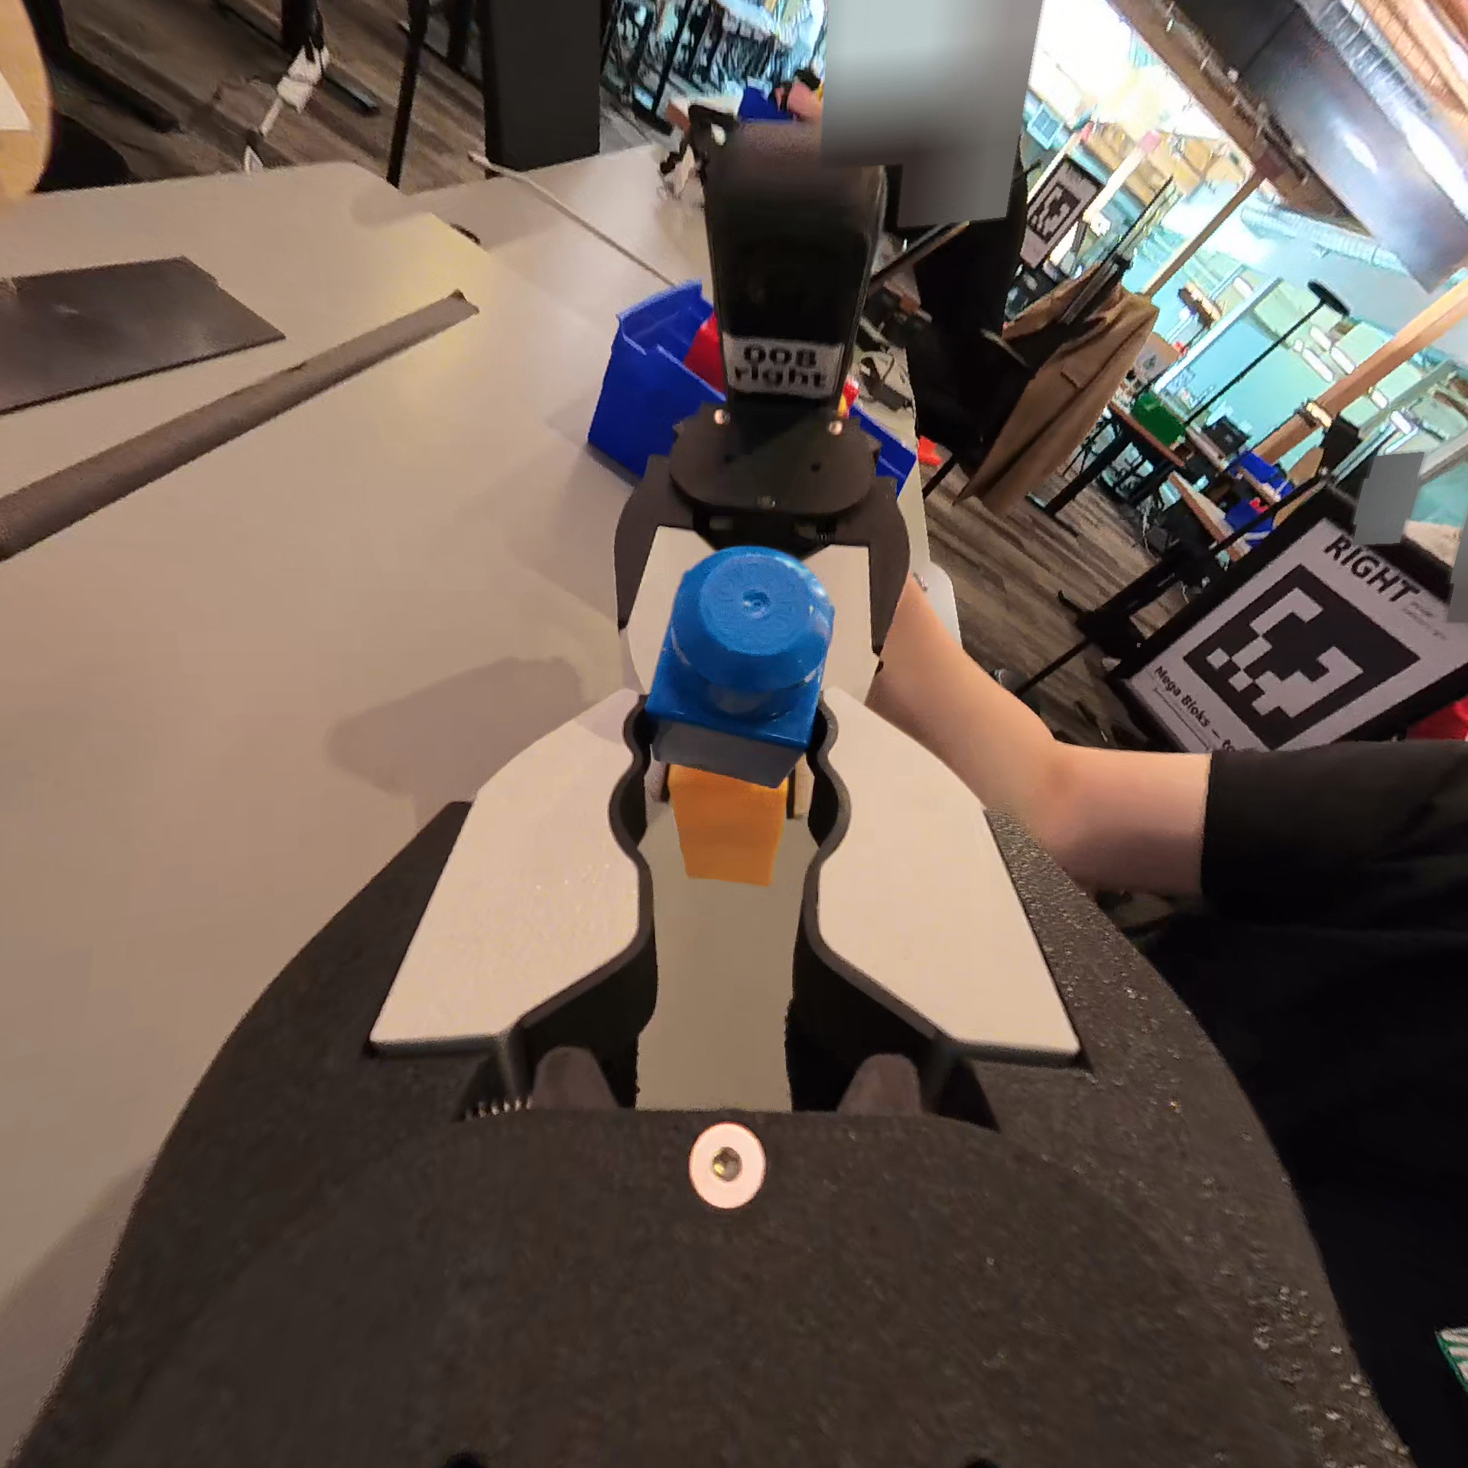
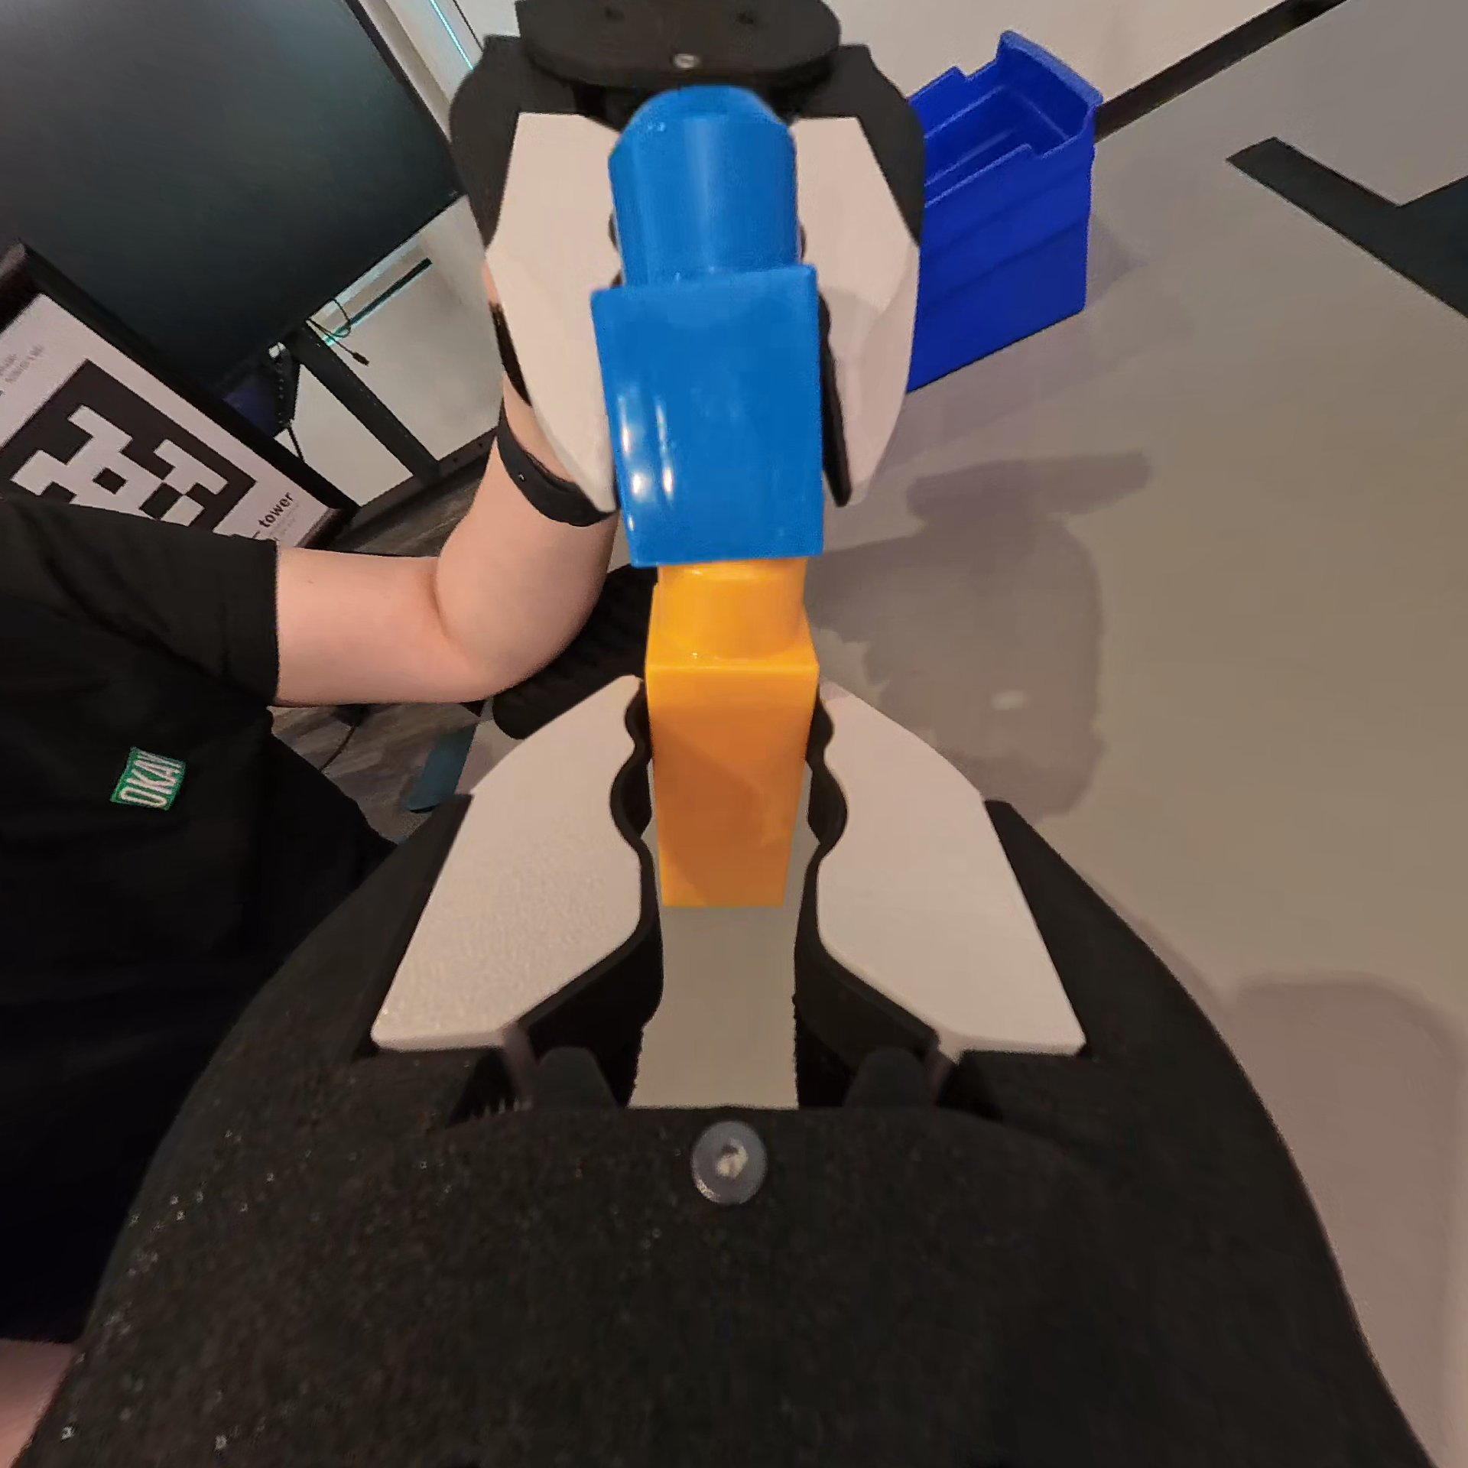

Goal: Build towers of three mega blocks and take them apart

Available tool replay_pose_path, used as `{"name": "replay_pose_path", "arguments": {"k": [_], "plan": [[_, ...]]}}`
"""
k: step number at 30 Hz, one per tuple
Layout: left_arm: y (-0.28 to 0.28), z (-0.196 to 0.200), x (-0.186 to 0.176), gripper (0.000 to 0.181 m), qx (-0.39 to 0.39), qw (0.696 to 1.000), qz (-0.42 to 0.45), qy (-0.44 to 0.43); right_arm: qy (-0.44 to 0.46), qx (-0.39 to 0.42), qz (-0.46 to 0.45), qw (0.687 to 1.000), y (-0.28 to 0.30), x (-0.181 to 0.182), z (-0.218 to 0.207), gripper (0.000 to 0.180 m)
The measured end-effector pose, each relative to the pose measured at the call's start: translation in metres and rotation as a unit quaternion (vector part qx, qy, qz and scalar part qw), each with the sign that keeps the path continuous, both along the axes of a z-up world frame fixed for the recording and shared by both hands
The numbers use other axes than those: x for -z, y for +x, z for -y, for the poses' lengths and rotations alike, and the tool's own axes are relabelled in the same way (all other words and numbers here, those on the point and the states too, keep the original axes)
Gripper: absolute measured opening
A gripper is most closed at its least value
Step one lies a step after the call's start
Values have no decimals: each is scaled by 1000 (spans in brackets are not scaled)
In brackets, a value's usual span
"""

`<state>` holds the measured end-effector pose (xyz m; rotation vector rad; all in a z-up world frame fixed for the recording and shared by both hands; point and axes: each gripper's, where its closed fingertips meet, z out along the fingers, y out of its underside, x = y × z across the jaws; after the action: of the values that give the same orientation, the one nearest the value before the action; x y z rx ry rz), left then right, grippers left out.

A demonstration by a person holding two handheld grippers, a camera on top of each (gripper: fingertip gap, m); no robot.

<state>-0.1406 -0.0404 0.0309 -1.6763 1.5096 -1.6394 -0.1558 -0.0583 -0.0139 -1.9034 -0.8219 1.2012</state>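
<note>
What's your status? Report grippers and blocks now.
Left gripper shut on blue block. Right gripper shut on orange block. Orange stud in blue base, blue tilted. Nothing in the way.

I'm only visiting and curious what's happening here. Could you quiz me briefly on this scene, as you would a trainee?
1. True or false: the right hand-held gripper grips the orange block.
2. Which block does the left hand-held gripper grip? A red, B blue, C green.
3. Fill in: the bin on the table is ___.

Key: 1 true; 2 B, the blue block; 3 blue.
</note>
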Motion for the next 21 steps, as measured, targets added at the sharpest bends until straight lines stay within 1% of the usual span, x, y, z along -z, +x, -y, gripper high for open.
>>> {"name": "replay_pose_path", "arguments": {"k": [4,7,12,17,21], "plan": [[2,5,13,37,7,999,-36,15,2,5,35,999,0,7,-1,36],[2,2,20,37,-1,999,-52,7,10,13,70,997,1,15,-3,36],[1,3,32,37,17,997,-71,11,20,10,108,994,4,26,-4,36],[3,8,35,36,38,997,-60,14,19,-7,75,997,6,25,0,36],[6,8,37,37,36,997,-59,21,22,-9,73,997,9,27,0,35]]}}
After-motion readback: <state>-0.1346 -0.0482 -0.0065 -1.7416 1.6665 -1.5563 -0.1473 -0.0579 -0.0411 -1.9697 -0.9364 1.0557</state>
